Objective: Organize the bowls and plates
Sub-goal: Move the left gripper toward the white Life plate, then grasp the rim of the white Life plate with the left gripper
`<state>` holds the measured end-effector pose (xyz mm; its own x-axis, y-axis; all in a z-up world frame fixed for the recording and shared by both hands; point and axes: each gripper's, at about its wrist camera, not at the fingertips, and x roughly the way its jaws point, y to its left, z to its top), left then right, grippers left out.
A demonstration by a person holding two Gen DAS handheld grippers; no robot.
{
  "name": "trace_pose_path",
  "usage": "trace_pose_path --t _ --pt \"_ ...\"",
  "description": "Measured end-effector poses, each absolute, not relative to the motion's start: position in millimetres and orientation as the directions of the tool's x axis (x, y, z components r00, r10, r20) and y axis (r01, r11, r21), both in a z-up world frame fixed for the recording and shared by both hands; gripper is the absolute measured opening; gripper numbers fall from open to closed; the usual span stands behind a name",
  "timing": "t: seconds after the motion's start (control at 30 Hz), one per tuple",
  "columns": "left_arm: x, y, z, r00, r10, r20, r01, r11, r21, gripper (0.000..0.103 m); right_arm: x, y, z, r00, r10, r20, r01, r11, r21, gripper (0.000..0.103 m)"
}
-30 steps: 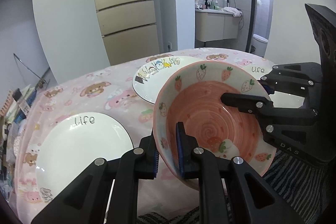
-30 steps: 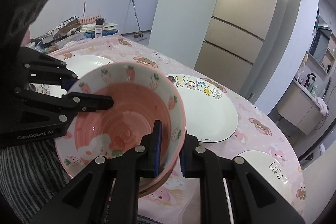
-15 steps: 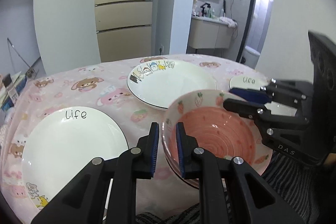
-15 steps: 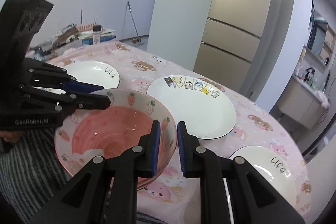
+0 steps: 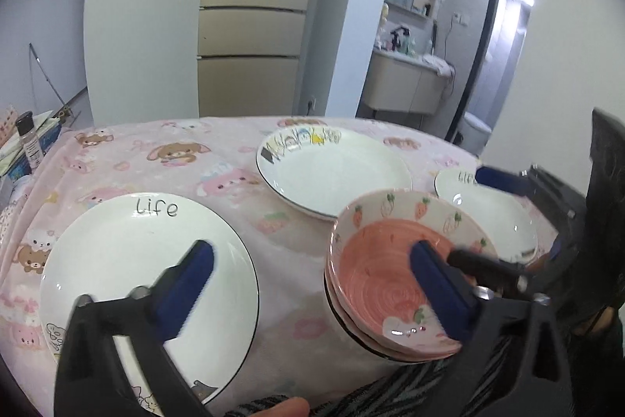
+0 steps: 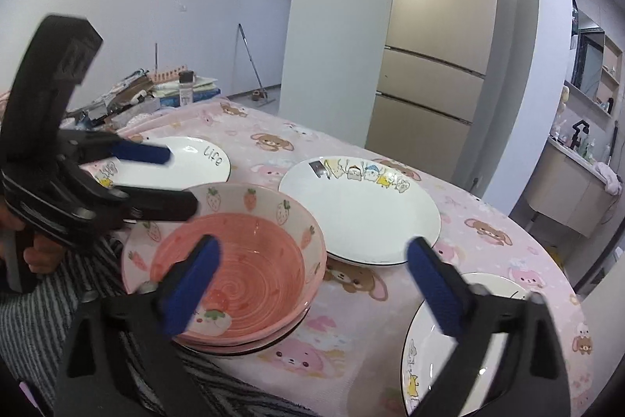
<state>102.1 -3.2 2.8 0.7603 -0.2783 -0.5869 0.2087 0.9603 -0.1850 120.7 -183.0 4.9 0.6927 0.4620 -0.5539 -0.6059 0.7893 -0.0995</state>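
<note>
On the pink cartoon-print tablecloth [image 6: 488,221], near its front edge, pink strawberry bowl [image 6: 242,260] sits nested on top of a small stack of bowls, upright, red swirl inside. Left gripper [image 5: 308,280] has fingers spread wide apart, gripping nothing: one blue pad [image 5: 187,280] hangs over the left "Life" plate [image 5: 129,253], the other over the bowl's inside; can't tell if that pad touches the bowl. Right gripper [image 6: 312,284] also wide apart, holding nothing; one pad over the bowl's near rim, other pad over the 2nd "Life" plate [image 6: 504,292] at front right. Big white plate w/ cartoon animals on the rim [image 6: 363,210] lies just behind the bowl stack, btwn the two "Life" plates, touching neither. Left "Life" plate well apart from the bowl. Far end of table: clutter of books & a dark-capped bottle [image 6: 186,88]. Beige fridge [image 6: 441,65] stands behind the table. Striped fabric [image 6: 47,303] in front of the bowl stack, blurred
</note>
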Motion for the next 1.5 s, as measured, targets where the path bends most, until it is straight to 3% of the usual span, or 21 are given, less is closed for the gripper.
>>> trace_pose_path --t 0.8,1.0,1.23,1.33,1.5 --pt "98.3 -5.4 5.4 0.793 -0.245 -0.558 0.194 0.969 -0.150 0.103 117.5 -187.0 6.6 0.720 0.449 -0.529 -0.581 0.807 -0.106 0.103" --pt "95.7 12.3 16.2 0.782 -0.266 -0.563 0.192 0.963 -0.188 0.103 129.3 -194.2 27.4 0.698 0.499 -0.514 -0.594 0.804 -0.026 0.103" --pt "75.0 69.6 51.7 0.786 -0.213 -0.581 0.101 0.970 -0.220 0.103 159.4 -154.5 57.9 0.466 0.606 -0.644 -0.714 0.688 0.132 0.103" --pt "71.7 98.7 53.5 0.771 -0.177 -0.611 0.023 0.968 -0.251 0.103 176.5 -128.9 63.6 0.358 0.660 -0.660 -0.742 0.631 0.229 0.103" --pt "71.9 138.3 31.2 0.738 -0.114 -0.665 -0.094 0.959 -0.268 0.103 209.6 -81.2 41.4 0.270 0.625 -0.733 -0.759 0.606 0.237 0.102"
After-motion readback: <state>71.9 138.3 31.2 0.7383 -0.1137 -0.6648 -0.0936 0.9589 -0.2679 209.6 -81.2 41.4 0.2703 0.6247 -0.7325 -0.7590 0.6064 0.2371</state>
